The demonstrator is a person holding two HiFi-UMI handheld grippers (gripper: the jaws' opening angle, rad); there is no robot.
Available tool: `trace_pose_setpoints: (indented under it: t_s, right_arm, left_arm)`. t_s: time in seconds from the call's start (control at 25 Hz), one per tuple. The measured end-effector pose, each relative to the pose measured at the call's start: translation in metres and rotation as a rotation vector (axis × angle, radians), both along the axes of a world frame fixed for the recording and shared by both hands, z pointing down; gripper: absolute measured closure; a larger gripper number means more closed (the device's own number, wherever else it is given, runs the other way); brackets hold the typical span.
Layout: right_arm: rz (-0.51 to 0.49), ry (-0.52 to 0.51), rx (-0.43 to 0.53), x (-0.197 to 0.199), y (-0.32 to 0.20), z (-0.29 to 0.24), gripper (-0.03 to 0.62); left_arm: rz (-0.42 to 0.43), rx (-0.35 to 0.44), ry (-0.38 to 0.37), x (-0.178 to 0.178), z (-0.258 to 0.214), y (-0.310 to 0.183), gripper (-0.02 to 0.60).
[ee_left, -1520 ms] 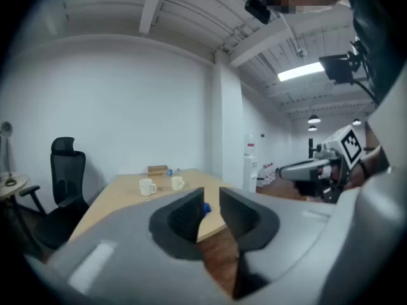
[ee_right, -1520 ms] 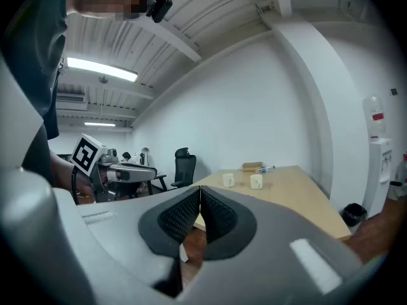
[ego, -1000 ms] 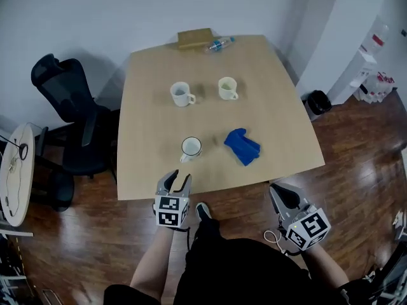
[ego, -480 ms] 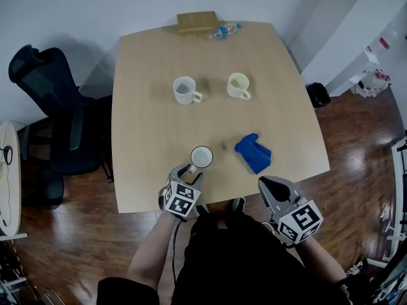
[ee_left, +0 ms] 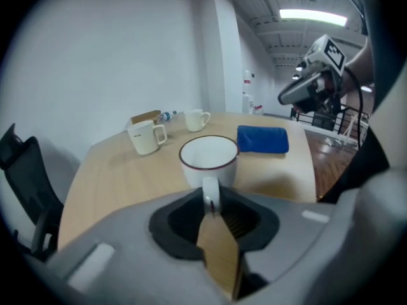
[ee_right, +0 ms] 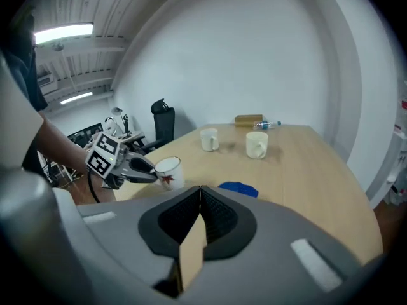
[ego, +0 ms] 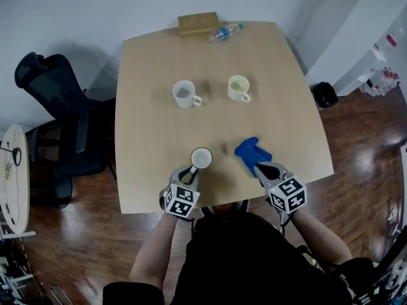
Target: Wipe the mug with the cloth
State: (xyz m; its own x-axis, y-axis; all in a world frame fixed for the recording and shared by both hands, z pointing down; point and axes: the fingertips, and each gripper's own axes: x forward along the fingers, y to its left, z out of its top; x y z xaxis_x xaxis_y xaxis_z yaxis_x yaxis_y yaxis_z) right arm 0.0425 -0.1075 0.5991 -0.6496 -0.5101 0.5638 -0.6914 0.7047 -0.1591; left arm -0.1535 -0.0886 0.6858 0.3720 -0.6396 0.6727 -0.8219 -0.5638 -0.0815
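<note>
Left gripper (ego: 189, 173) — jaws just closed, pinching white mug (ego: 201, 158) by its handle. Right gripper (ego: 261, 168) — jaws shut, empty, tips just beside blue cloth (ego: 247, 149).

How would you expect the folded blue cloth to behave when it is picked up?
The blue cloth lies in soft, rumpled folds, so it will probably droop and unfold when lifted. It is small, soft fabric, so likely light.

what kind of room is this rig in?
Probably an office or small meeting room: a plain wooden table pushed against a white wall, a black swivel office chair beside it, and fluorescent strip lights overhead. The dark plank floor fits too.
</note>
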Motion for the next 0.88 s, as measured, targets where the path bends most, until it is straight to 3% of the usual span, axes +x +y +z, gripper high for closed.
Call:
trace_pose_setpoints:
  t_s: [0.16, 0.32, 0.44, 0.52, 0.56, 0.6, 0.72, 0.88]
  right_arm:
    - [0.012, 0.178, 0.016, 0.018, -0.037, 0.042, 0.581]
    - [-0.053, 0.314, 0.019, 0.003, -0.054, 0.074, 0.345]
    - [-0.103, 0.381, 0.026, -0.016, -0.053, 0.087, 0.261]
    - [-0.122, 0.434, 0.028, -0.019, -0.051, 0.104, 0.264]
    - [-0.122, 0.449, 0.026, -0.018, -0.052, 0.112, 0.286]
    - [-0.116, 0.444, 0.023, -0.016, -0.052, 0.117, 0.346]
    - [-0.091, 0.342, 0.002, -0.011, -0.055, 0.119, 0.432]
    - [-0.081, 0.225, -0.086, -0.006, -0.056, 0.132, 0.467]
  left_arm:
    - [-0.089, -0.051, 0.053, 0.002, -0.001, -0.002, 0.514]
    - [-0.192, -0.125, 0.116, 0.007, -0.010, -0.002, 0.517]
    - [-0.227, -0.169, 0.170, 0.014, -0.017, -0.002, 0.517]
    - [-0.221, -0.183, 0.181, 0.017, -0.019, 0.000, 0.517]
    - [-0.215, -0.187, 0.183, 0.018, -0.019, 0.001, 0.517]
    - [-0.214, -0.189, 0.187, 0.019, -0.020, 0.001, 0.517]
    - [-0.239, -0.192, 0.220, 0.019, -0.022, 0.000, 0.517]
    - [-0.289, -0.198, 0.273, 0.014, -0.025, -0.007, 0.517]
